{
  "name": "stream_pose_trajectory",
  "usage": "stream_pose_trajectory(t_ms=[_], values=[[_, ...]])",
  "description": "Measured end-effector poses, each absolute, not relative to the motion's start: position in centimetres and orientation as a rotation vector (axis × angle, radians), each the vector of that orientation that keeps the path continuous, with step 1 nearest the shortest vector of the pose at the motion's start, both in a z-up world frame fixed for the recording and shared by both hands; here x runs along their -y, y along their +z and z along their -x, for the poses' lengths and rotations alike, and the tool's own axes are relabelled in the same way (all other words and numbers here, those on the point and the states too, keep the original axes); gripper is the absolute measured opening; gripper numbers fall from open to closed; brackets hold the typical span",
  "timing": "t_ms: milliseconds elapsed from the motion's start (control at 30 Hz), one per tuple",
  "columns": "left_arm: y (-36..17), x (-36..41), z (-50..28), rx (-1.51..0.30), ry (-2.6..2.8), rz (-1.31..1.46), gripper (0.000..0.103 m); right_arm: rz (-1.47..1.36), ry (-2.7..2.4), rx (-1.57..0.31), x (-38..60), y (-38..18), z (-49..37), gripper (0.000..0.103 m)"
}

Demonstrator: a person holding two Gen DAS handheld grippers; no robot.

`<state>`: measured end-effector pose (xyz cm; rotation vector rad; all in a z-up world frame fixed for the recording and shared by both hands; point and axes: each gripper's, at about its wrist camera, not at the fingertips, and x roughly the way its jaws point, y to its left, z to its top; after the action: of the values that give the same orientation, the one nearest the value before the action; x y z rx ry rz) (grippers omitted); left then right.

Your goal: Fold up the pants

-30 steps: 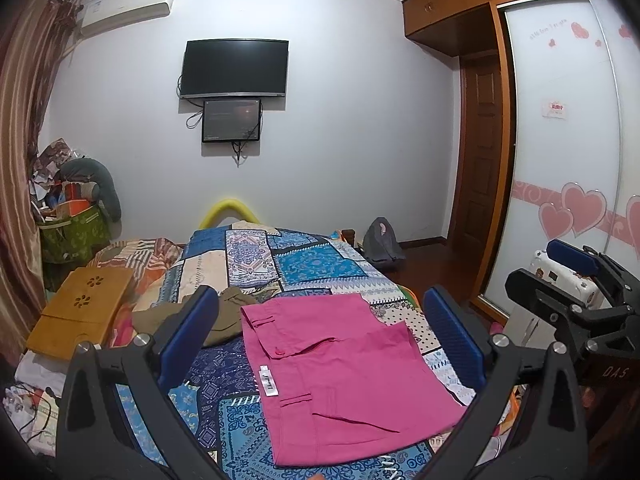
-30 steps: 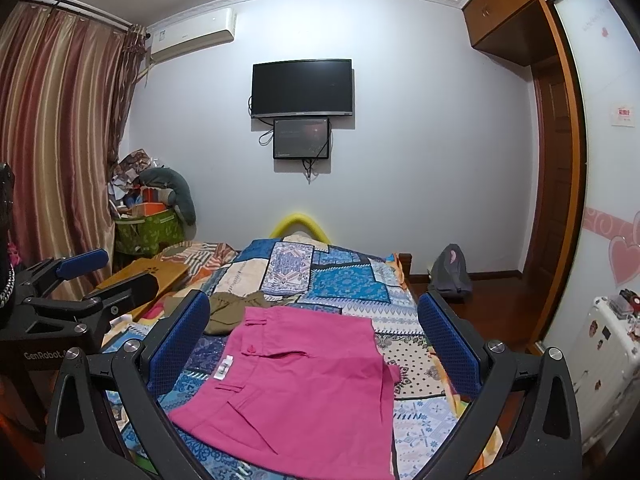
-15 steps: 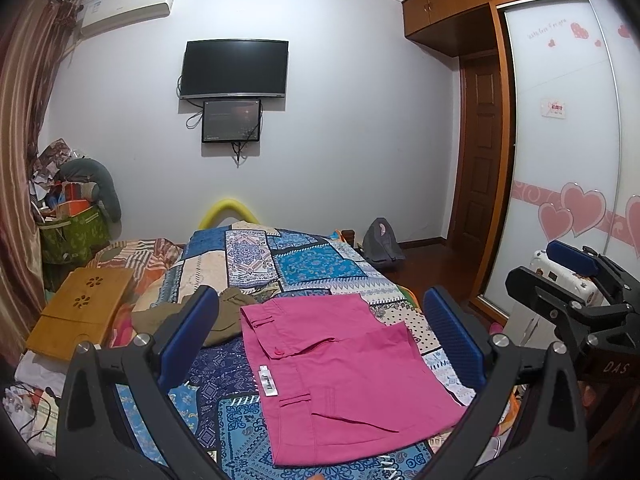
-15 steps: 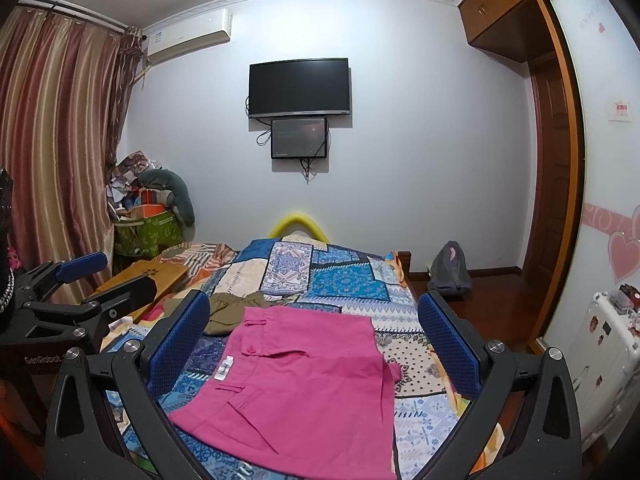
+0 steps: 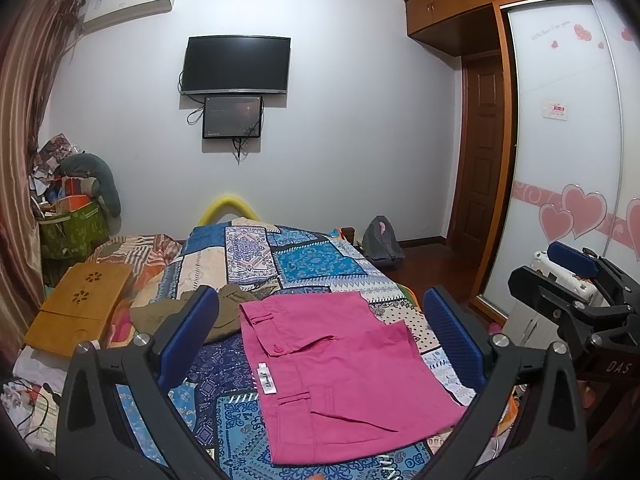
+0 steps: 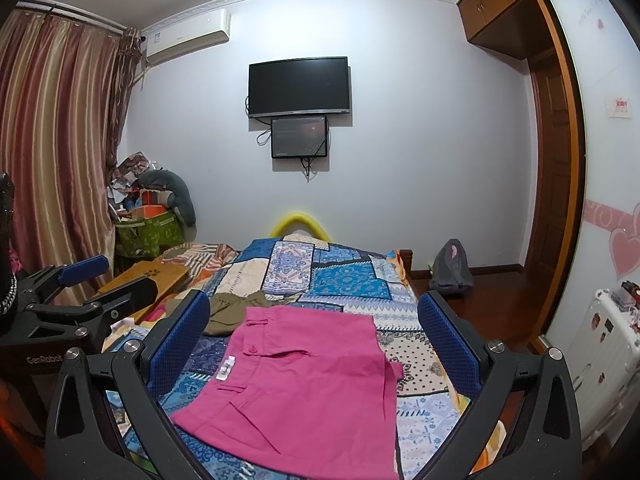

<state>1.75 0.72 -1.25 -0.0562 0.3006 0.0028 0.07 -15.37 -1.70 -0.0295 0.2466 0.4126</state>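
Pink cotton pants (image 5: 344,376) are laid folded into a compact rectangle on the patchwork bedspread (image 5: 312,264), beside an olive garment (image 5: 224,312). Both the left gripper (image 5: 320,344) and right gripper (image 6: 316,344) are held spread and empty above; folding is judged nearly complete.

the left gripper (image 5: 320,336) hangs above the bed with its blue pads spread wide and nothing between them; folded pink pants (image 5: 344,376) lie flat on the patchwork bedspread (image 5: 312,260), an olive garment (image 5: 224,316) just beside their waistband; the right gripper (image 5: 576,292) shows at the right edge
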Motion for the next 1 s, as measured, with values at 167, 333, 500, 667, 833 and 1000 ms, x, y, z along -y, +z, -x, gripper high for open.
stream_pose_trajectory(t_ms=[167, 333, 500, 667, 833, 1000], values=[[-1.2, -0.7, -1.7, -0.299, -0.001, 0.051, 0.103, 0.031, 0.413, -0.246, 15.3, -1.7, 0.0, 0.103], [-1.2, -0.7, -1.5, -0.293, 0.001, 0.044, 0.103, 0.028, 0.418, -0.250, 15.4, -1.7, -0.2, 0.103], [-1.1, -0.7, -1.5, -0.291, 0.007, 0.042, 0.103, 0.030, 0.419, -0.253, 15.3, -1.8, -0.2, 0.103], [-1.0, -0.7, -1.6, -0.293, 0.009, 0.043, 0.103, 0.036, 0.417, -0.253, 15.3, -2.0, -0.3, 0.103], [-1.1, -0.8, -1.8, -0.287, 0.024, 0.051, 0.103, 0.042, 0.404, -0.264, 15.1, -2.2, -1.0, 0.103], [-1.7, -1.5, -3.7, -0.297, 0.056, 0.050, 0.103, 0.062, 0.365, -0.263, 15.0, -3.0, -2.5, 0.103]])
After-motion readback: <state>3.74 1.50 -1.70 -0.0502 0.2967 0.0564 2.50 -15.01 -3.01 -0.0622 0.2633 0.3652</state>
